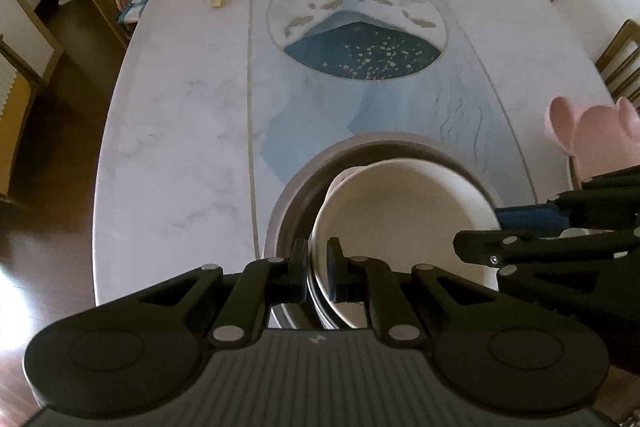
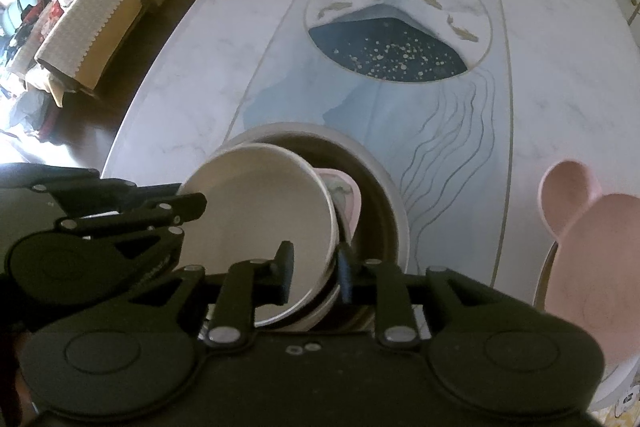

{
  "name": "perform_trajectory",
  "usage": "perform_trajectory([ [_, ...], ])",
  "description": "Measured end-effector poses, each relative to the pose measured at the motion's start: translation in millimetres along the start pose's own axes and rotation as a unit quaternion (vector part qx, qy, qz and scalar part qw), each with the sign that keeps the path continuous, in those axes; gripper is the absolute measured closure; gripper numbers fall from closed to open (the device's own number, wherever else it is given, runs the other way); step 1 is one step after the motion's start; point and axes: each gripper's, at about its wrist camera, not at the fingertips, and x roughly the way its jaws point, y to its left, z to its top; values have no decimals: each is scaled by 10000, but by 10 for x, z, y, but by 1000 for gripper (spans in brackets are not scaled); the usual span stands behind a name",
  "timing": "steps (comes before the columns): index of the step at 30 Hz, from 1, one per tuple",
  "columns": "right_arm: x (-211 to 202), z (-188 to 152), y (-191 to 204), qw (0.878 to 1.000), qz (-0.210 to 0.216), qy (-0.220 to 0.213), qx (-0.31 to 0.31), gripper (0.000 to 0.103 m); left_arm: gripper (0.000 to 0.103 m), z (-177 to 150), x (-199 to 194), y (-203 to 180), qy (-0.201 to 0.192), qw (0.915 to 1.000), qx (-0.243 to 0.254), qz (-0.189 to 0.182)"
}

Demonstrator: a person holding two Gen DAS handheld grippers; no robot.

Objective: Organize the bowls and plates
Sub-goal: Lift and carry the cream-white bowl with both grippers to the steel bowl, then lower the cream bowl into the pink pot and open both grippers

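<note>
The white bowl [image 1: 404, 223] sits tilted inside the wide grey bowl [image 1: 380, 147], resting on a small pink dish [image 2: 344, 193] that peeks out beneath it, all near the front edge of the table [image 1: 180, 115]. The likely trouble is a slip: with the white bowl leaning and gripped by only 1 tool, it could slide or clatter down against the grey bowl, and the 2 tools stand close enough to knock each other. The left gripper [image 1: 318, 267] is pinched tight on the white bowl's near rim, 1 finger inside and 1 outside. The right gripper [image 2: 314, 273] straddles the opposite rim with its jaws slightly parted, and its pads seem clear of the wall, so it holds nothing. Both tools point steeply down at the stack. A pink plate [image 2: 592, 255] with round ears lies to the right.
</note>
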Motion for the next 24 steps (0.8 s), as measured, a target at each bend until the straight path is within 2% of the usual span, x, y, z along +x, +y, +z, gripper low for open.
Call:
perform_trajectory([
  [14,-398,-43,-68,9987,129,-475,-118,66,93,-81,-365,140,-486,9983,-144,-275],
  [16,-454,-62,-94,9984,153,-534,-102,59,86,-92,-428,168,-597,9977,-179,-262],
  [19,-536,-107,-145,9978,173,-639,-62,56,73,-113,-491,215,-712,9969,-257,-194],
  [21,-578,-133,-165,9974,163,-695,-57,53,68,-124,-521,241,-769,9965,-271,-172],
  [23,-628,-164,-196,9969,167,-773,-52,48,56,-143,-556,265,-854,9958,-303,-116],
  [24,-653,-181,-207,9965,158,-816,-60,45,48,-156,-572,276,-905,9953,-333,-104],
])
